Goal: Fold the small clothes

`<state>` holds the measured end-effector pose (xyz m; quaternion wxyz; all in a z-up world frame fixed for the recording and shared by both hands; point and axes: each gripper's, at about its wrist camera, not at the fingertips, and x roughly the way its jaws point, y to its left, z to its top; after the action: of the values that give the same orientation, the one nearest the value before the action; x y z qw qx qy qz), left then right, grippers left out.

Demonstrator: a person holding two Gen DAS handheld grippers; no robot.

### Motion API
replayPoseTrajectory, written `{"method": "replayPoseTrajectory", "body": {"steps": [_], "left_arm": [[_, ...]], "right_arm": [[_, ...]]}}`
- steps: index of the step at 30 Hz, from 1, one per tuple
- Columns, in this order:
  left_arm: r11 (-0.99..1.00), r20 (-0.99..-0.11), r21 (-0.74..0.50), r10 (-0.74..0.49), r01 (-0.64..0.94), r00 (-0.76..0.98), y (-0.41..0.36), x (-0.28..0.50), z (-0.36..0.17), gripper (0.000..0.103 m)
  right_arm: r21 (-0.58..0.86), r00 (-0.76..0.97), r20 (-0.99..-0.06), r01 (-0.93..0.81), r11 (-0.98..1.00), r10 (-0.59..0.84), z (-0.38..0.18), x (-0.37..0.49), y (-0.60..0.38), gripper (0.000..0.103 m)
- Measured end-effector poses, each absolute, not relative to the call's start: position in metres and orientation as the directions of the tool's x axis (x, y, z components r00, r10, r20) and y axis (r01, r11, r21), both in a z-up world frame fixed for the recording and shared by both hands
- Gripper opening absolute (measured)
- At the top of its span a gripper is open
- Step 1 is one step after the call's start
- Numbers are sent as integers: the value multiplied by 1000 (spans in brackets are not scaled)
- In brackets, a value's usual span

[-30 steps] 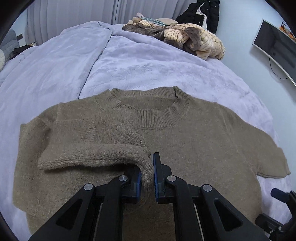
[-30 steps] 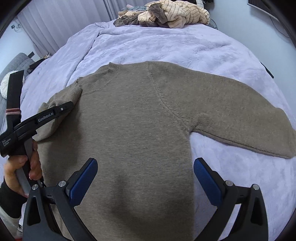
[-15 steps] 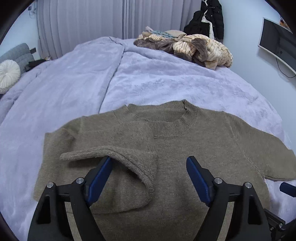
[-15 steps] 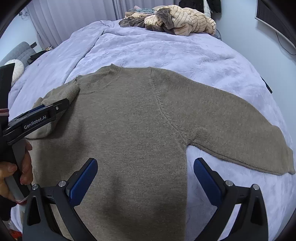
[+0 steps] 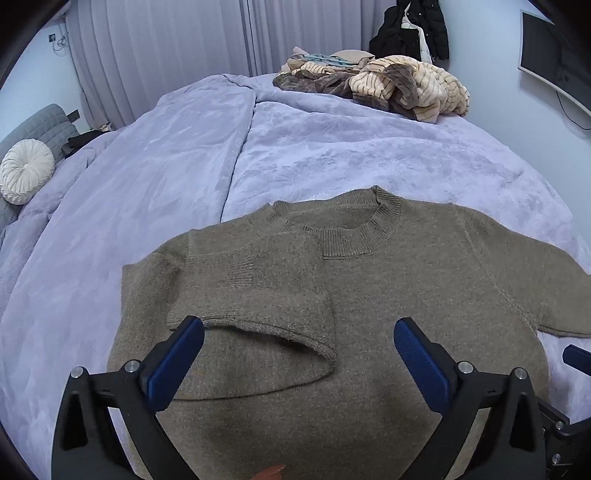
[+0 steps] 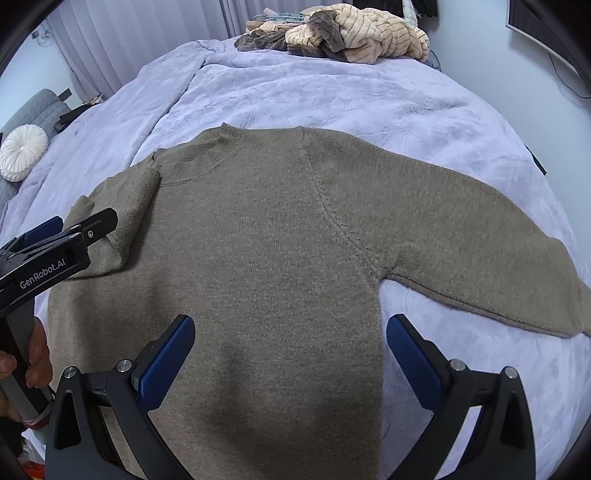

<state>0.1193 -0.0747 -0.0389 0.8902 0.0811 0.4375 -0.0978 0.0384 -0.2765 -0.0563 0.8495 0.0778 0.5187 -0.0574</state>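
Observation:
A brown knit sweater lies flat, front up, on the lilac blanket. Its left sleeve is folded inward over the chest, the cuff edge lying loose. My left gripper hovers just above that sleeve; its jaws are opening wide and the pads press on nothing. Seen from the right wrist, the sweater fills the middle, with its other sleeve stretched out to the right. My right gripper stands open above the sweater's lower body. The left gripper shows at the left edge, held by a hand.
A pile of beige and brown clothes sits at the bed's far end. A round white cushion lies far left. A screen hangs on the right wall, and a dark jacket by the curtains.
My left gripper let go of the sleeve cuff, opened wide and drew back upward. The sleeve settled folded across the chest. The right gripper stayed put.

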Motion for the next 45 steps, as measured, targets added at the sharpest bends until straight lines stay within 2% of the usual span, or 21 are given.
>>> {"method": "replayPoseTrajectory", "body": {"steps": [5,8,13,16,20,22,23,24,26,28,31,33,35,36,37,39,41,42,43,44,45], "left_arm": [[970,-795,59,-97,235,599,-60,120,-37,103],[985,-782,5,-102,170,615,-17,121,-34,103],[1000,-795,3,20,-30,606,71,128,-50,103],[994,-831,-26,39,-110,554,109,129,-72,103],[988,-858,-66,14,-138,514,130,129,-94,103],[989,-856,-73,4,-129,517,129,127,-97,103],[990,-853,-71,4,-123,522,128,125,-97,103],[991,-852,-65,4,-113,523,128,122,-96,103],[994,-850,-53,4,-93,527,126,115,-95,103],[997,-848,-19,26,-80,530,127,109,-98,103],[998,-851,-6,31,-69,524,127,111,-104,103],[997,-853,5,46,-79,520,125,117,-106,103],[995,-846,25,71,-93,528,122,123,-105,103],[995,-846,28,76,-99,528,121,126,-105,103],[994,-845,29,81,-106,528,120,130,-104,103],[992,-838,37,97,-121,538,119,134,-101,103],[988,-811,39,118,-148,573,123,132,-95,103],[987,-804,24,114,-159,584,127,130,-94,103],[985,-801,9,109,-170,589,131,129,-93,103],[984,-800,-8,101,-179,592,136,129,-93,103],[983,-803,-38,78,-181,591,143,128,-96,103]], "right_arm": [[121,474,-880,171,978,26,-58,42,-276,103],[132,500,-863,92,987,69,-56,49,-262,103],[31,512,-856,-85,996,70,-50,78,-199,103],[-20,538,-838,-193,981,89,-47,103,-148,103],[-249,583,-813,-347,904,0,-64,130,-70,102],[-403,609,-785,-359,842,-116,-84,144,-46,90],[-458,612,-772,-349,818,-171,-93,153,-42,59],[-465,601,-775,-336,819,-194,-99,162,-44,8],[-293,550,-829,-274,916,-100,-92,178,-73,9],[-11,565,-823,-122,992,60,-72,176,-128,9],[365,612,-756,98,926,233,-70,156,-215,9],[505,608,-741,224,834,285,-90,143,-260,13],[587,585,-736,300,752,342,-114,130,-291,16],[604,575,-738,327,727,354,-122,125,-299,23],[645,585,-712,328,690,388,-129,119,-307,26],[705,616,-662,317,635,427,-132,115,-314,41],[693,618,-669,318,647,413,-127,119,-311,42],[675,614,-681,317,666,398,-123,122,-309,40],[669,612,-684,312,674,396,-120,125,-306,31],[676,614,-677,302,672,406,-118,128,-304,9],[681,613,-672,292,671,415,-116,128,-301,8]]}}
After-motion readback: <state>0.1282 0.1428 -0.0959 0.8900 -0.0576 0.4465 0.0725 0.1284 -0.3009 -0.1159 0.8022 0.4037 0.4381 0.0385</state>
